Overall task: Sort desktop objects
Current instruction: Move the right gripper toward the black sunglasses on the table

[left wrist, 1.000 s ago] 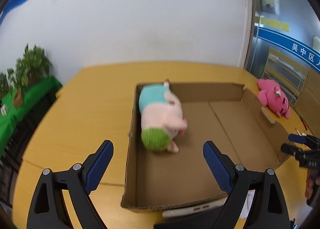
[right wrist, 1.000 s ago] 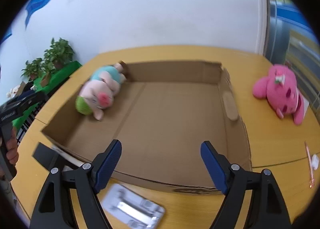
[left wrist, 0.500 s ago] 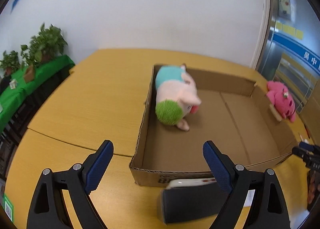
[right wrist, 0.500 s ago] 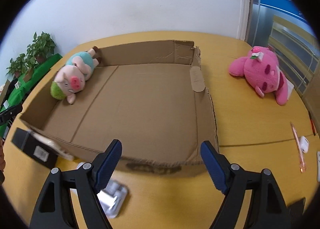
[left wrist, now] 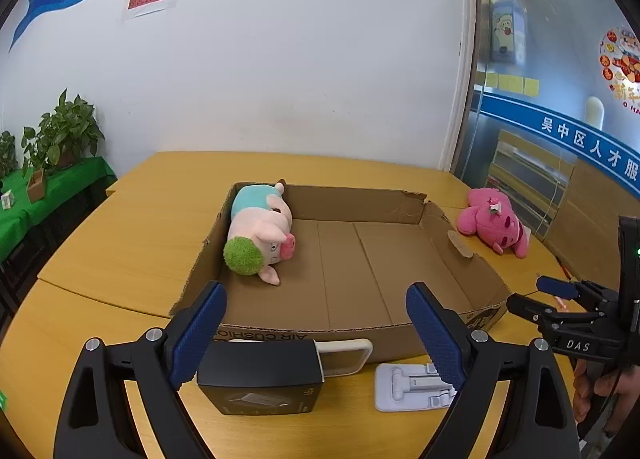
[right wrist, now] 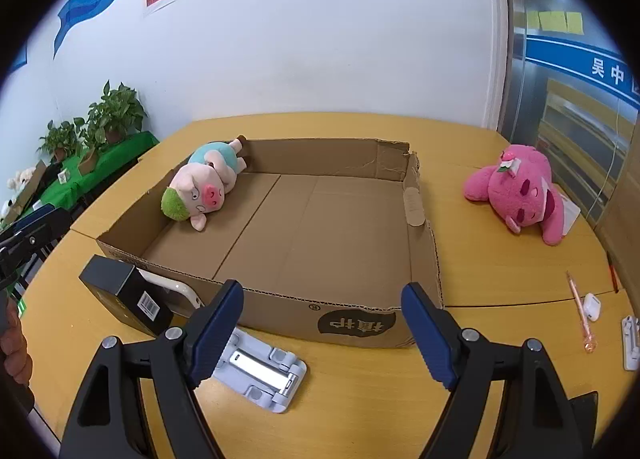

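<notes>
A shallow cardboard box lies on the wooden table. A pig plush with green hair lies in its far left corner. A pink plush lies on the table right of the box. A black box, a white phone case and a white folding stand lie before the box's near wall. My left gripper is open and empty above the black box. My right gripper is open and empty above the stand.
A pink pen, a white earbud case and a small white part lie at the table's right edge. Potted plants stand on a green-covered shelf at the left. A white wall is behind the table.
Both grippers have drawn back and up from the box. The pig plush lies still in the box's corner. The black box, phone case and stand have come into fuller view.
</notes>
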`<state>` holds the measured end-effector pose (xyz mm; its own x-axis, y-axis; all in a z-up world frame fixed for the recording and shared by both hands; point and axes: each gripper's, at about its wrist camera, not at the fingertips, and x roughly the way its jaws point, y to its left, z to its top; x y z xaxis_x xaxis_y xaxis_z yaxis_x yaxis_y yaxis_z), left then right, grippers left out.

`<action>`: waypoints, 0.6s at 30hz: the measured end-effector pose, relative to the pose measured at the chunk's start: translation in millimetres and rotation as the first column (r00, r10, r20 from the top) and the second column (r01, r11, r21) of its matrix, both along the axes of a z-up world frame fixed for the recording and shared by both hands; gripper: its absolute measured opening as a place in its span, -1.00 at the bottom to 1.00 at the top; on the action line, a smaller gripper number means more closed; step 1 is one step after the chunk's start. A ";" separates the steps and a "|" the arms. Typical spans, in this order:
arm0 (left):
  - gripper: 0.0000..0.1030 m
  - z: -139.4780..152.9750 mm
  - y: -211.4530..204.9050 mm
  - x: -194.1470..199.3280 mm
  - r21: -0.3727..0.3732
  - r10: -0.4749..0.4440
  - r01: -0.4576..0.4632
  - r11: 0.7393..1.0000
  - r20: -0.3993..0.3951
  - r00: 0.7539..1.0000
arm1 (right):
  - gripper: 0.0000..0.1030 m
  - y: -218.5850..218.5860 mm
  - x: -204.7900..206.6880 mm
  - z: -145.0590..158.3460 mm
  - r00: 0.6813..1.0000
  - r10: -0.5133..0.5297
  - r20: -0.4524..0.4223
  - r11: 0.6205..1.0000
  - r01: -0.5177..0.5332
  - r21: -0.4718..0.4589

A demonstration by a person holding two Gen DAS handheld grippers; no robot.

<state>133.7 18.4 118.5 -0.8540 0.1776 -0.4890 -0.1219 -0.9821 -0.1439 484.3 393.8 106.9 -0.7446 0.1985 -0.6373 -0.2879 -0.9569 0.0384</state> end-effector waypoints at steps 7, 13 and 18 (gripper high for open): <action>-0.77 -12.8 -4.4 -11.5 0.038 -0.005 0.002 0.999 0.075 0.997 | 0.15 2.1 1.5 -2.5 1.000 0.022 -0.001 0.999 -0.022 -0.031; 0.69 -5.3 2.3 -0.5 -0.013 0.069 -0.069 0.998 0.006 0.998 | 0.35 -5.1 -5.2 -6.0 0.999 0.029 0.015 0.999 -0.029 -0.041; 0.69 -4.1 0.4 1.1 -0.005 0.068 -0.068 0.998 0.028 0.997 | 0.49 -11.2 -4.6 -3.9 0.999 0.034 0.006 0.999 -0.034 -0.029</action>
